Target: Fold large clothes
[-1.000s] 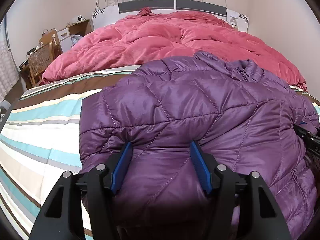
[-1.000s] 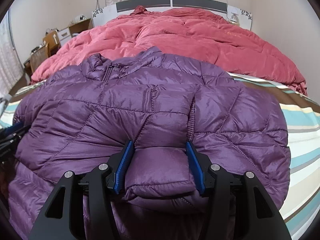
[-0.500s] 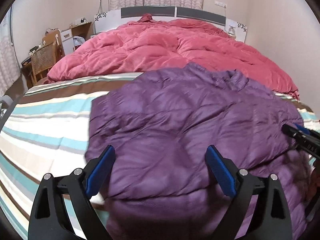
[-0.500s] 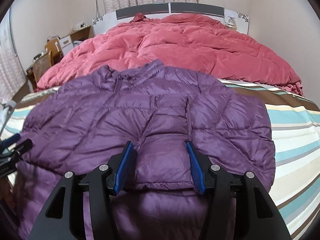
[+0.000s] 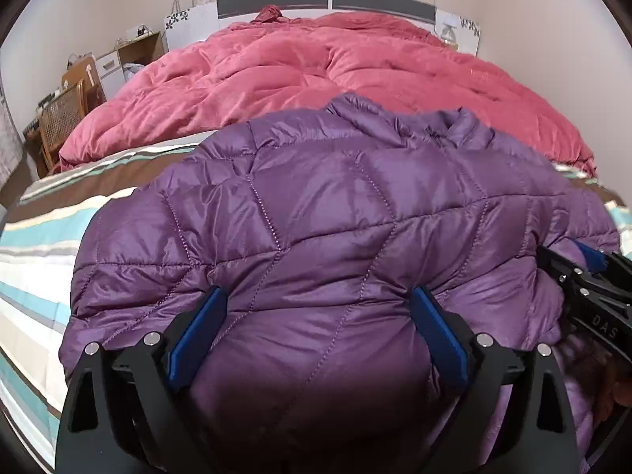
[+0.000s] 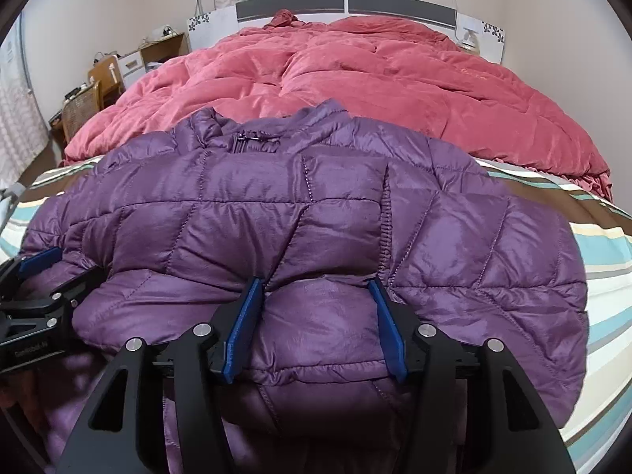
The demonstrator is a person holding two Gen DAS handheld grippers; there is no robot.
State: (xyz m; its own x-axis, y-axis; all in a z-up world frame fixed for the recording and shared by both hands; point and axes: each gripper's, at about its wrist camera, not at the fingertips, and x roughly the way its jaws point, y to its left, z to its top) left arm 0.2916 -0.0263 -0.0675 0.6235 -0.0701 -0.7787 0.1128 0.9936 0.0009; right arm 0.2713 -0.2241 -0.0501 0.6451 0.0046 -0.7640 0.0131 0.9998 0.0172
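Note:
A purple quilted puffer jacket [image 5: 335, 217] lies on the striped bed sheet [image 5: 35, 260], collar toward the red duvet; it also shows in the right wrist view [image 6: 316, 213]. My left gripper [image 5: 318, 296] stands wide around a bulge of the jacket's near edge, its blue pads against the fabric. My right gripper [image 6: 316, 286] is shut on a thick fold of the jacket's near edge, which fills the gap between its pads. Each gripper shows at the edge of the other view: the right one [image 5: 584, 276] and the left one [image 6: 35, 276].
A red duvet [image 5: 335, 67] covers the far half of the bed up to the headboard [image 6: 347, 2]. A wicker chair [image 5: 63, 118] and a desk [image 5: 118, 59] stand at the far left by the wall. The striped sheet [image 6: 604, 260] extends right.
My left gripper opened wide and drew back half a second ago, then moved forward again onto the jacket's near edge, jaws narrower. My right gripper has kept its hold on the fold.

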